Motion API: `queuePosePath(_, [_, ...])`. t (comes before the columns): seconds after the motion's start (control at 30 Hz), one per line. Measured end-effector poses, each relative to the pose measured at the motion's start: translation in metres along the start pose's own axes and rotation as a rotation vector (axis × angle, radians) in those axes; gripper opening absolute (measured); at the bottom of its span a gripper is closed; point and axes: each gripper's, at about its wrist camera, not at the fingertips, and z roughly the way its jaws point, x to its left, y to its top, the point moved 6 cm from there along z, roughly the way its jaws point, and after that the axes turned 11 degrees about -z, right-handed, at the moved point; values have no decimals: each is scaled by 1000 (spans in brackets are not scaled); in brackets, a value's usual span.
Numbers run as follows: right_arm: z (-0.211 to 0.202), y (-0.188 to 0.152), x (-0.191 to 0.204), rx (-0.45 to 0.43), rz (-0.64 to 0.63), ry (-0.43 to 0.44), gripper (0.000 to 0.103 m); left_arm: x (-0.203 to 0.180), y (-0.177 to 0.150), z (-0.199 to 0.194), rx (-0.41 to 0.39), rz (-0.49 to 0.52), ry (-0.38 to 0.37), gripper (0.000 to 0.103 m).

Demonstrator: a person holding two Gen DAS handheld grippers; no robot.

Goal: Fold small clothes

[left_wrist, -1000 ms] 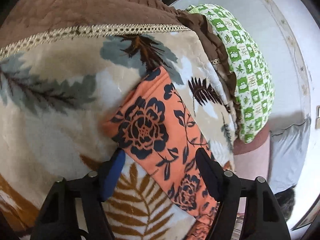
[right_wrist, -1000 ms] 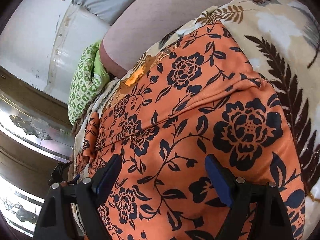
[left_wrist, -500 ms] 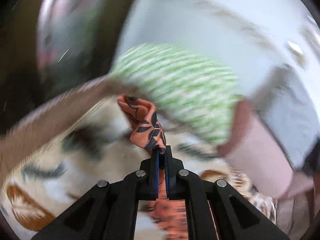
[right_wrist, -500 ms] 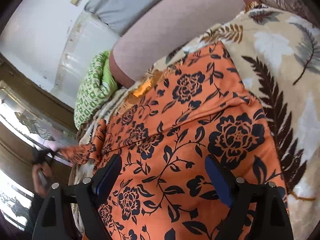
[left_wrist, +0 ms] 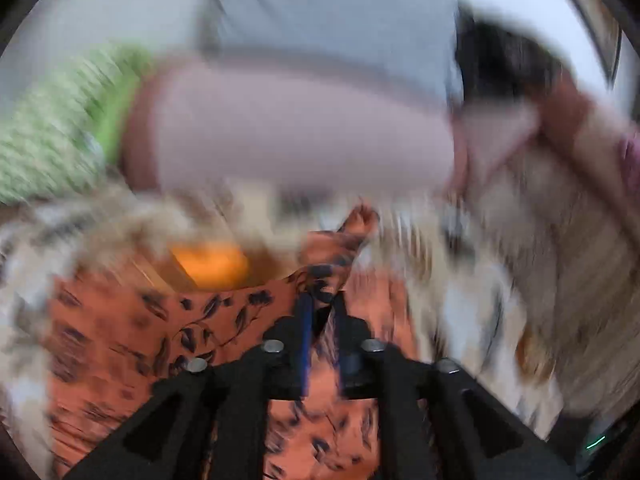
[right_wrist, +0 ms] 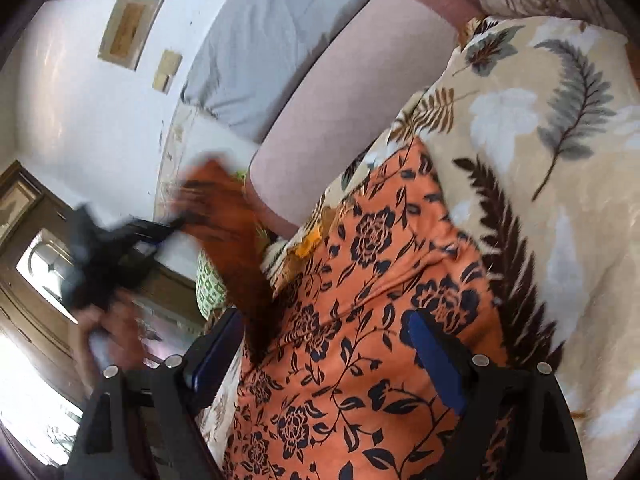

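I've got the orange garment [right_wrist: 360, 320] spread across the blanket [right_wrist: 560, 128], thin smooth cloth printed with dark navy roses and trailing vines. It lies mostly flat with soft creases. The blanket under it is plush and fuzzy, cream, with big feather-shaped leaves in grey, brown and rust. Behind it sits a rounded pinkish cushion [right_wrist: 340, 112], then a grey pillow [right_wrist: 272, 48] against the white wall, and a green-and-white patterned pillow [right_wrist: 210, 288] peeks out at the left.

My right gripper [right_wrist: 328, 344] hangs over the garment, its fingers spread wide, blue pads either side of the floral cloth, nothing pinched. The fabric runs straight between and beneath the two fingers.

My left gripper [left_wrist: 322, 308] is a blur in its own camera. Its jaws are opening, a narrow gap between the pads, and a bunched twist of the orange cloth [left_wrist: 336, 256] sticks up just past the tips, with fabric in the gap. Whether the pads press on it I cannot tell. From the right camera I see that gripper [right_wrist: 160, 232] off to the left, raised above the blanket, with a lifted flap of the garment [right_wrist: 232, 232] hanging streaked down from it to the spread cloth.
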Motion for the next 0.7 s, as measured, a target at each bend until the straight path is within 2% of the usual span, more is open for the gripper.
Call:
queuePosePath(0.03, [-1,0,-2,-3,8,3,87,4,-23,32,92,17,34,33])
queuePosePath(0.1, [-2,1,-3,-1,11,3,87,25,-51,62,206,-11,105,33])
queuePosePath(0.13, [-2,1,-4,-3,8,-1,87,35,-57,67,242,-40,129,33])
queuePosePath(0.17, [-2,1,-5,-2,8,-4,87,47,-62,61,243,-75,127,34])
queuePosePath(0.2, [-1,0,-5,-2,12,-4,87,62,-61,45,206,-105,108,38])
queuePosePath(0.27, [2,-1,-6,5,19,-7,87,91,-56,9,118,-126,111,65])
queuePosePath(0.33, [9,-4,-7,26,14,-25,87,123,-52,-21,22,-131,135,75])
queuePosePath(0.4, [13,-4,-7,41,17,-27,87,175,-51,-47,-43,-130,244,75])
queuePosePath(0.5, [26,10,1,59,28,-4,87,248,-55,-58,-44,-184,370,75])
queuePosePath(0.57, [43,28,9,86,-1,-16,87,285,-59,-60,-48,-230,413,75])
queuePosePath(0.63, [77,50,16,150,-9,-6,87,303,-63,-48,-32,-248,421,75])
queuePosePath(0.67, [89,55,19,176,-4,24,87,314,-65,-42,-22,-263,429,75])
queuePosePath(0.7, [112,57,24,242,13,100,87,323,-68,-35,-4,-273,439,75])
